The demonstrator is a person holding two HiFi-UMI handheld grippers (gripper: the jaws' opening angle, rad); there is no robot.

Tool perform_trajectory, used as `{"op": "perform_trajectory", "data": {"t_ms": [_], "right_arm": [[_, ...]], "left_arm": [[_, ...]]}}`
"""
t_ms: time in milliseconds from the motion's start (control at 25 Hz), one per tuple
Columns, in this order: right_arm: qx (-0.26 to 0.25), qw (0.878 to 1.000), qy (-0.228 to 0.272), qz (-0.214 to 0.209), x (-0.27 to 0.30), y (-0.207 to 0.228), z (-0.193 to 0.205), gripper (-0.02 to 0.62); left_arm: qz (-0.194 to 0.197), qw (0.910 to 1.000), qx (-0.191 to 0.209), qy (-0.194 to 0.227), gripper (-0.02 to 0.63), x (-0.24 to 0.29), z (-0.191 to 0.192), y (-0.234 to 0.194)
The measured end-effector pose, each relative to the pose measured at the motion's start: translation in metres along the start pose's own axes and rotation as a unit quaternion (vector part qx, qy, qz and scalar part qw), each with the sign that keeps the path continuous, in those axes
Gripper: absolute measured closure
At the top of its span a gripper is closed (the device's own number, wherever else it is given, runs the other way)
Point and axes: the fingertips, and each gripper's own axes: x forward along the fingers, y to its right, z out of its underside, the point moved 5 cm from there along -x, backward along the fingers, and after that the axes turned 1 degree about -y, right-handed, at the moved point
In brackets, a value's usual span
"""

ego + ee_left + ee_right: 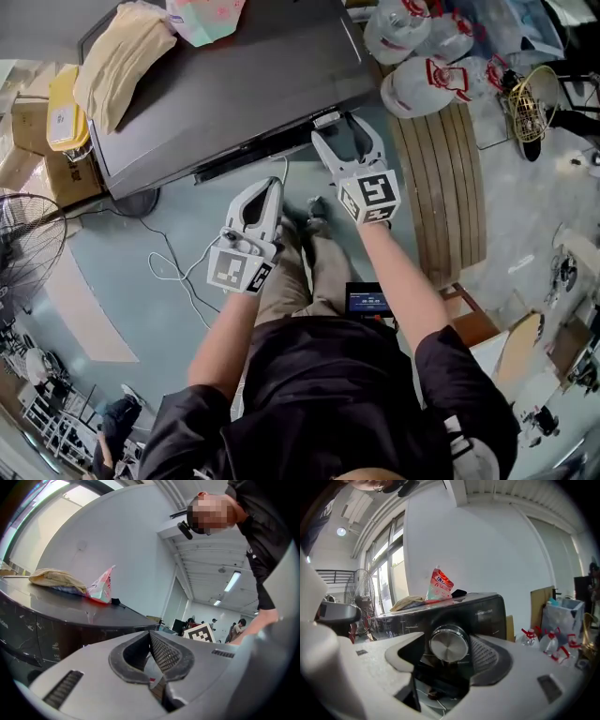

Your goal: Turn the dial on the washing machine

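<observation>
Now the right gripper (345, 133) stands spread, framing the round brushed-silver dial (449, 644) on the front of the dark grey washing machine (234, 89), not yet gripped. Best to centre on it, close squarely, then twist. The left gripper (265, 192) hangs clenched, empty.

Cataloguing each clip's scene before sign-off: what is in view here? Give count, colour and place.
washing machine: one, dark grey, ahead of the person
dial: one, silver, on the machine's front
cloth: one, beige, on the machine's top
bag: one, pink and white, on the top beside the cloth
yellow container: one, left of the machine
fan: one, black wire guard, floor at far left
water jugs: several, clear with red caps, floor right of the machine
slatted board: one, pale wood, floor at right
left gripper: one, white, shut, short of the machine
right gripper: one, white, open, dial showing between its jaws
</observation>
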Motion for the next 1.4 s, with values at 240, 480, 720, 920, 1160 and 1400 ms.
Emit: {"op": "perform_trajectory", "data": {"t_ms": [240, 480, 720, 920, 1160, 1400], "right_arm": [[-0.009, 1.0, -0.008, 0.013, 0.008, 0.001, 0.01, 0.308], [-0.007, 1.0, -0.002, 0.022, 0.01, 0.002, 0.016, 0.31], [-0.007, 0.999, 0.008, 0.03, 0.011, 0.001, 0.013, 0.314], [-0.007, 1.0, 0.008, 0.025, 0.011, 0.002, 0.012, 0.321], [0.023, 0.999, 0.013, 0.022, 0.012, 0.003, 0.014, 0.321], [0.065, 0.998, 0.016, 0.015, 0.011, 0.004, 0.013, 0.321]], "left_arm": [[-0.003, 0.9999, -0.012, -0.005, 0.611, 0.0, 0.017, -0.005], [-0.006, 0.9999, -0.011, -0.01, 0.609, -0.004, 0.026, -0.012], [-0.009, 0.9997, -0.014, -0.016, 0.611, -0.014, 0.036, -0.014], [-0.009, 0.9996, -0.017, -0.019, 0.611, -0.021, 0.044, -0.011], [-0.003, 0.9995, -0.023, -0.023, 0.611, -0.021, 0.057, -0.009], [-0.001, 0.9996, -0.026, -0.012, 0.611, -0.017, 0.057, -0.006]]}}
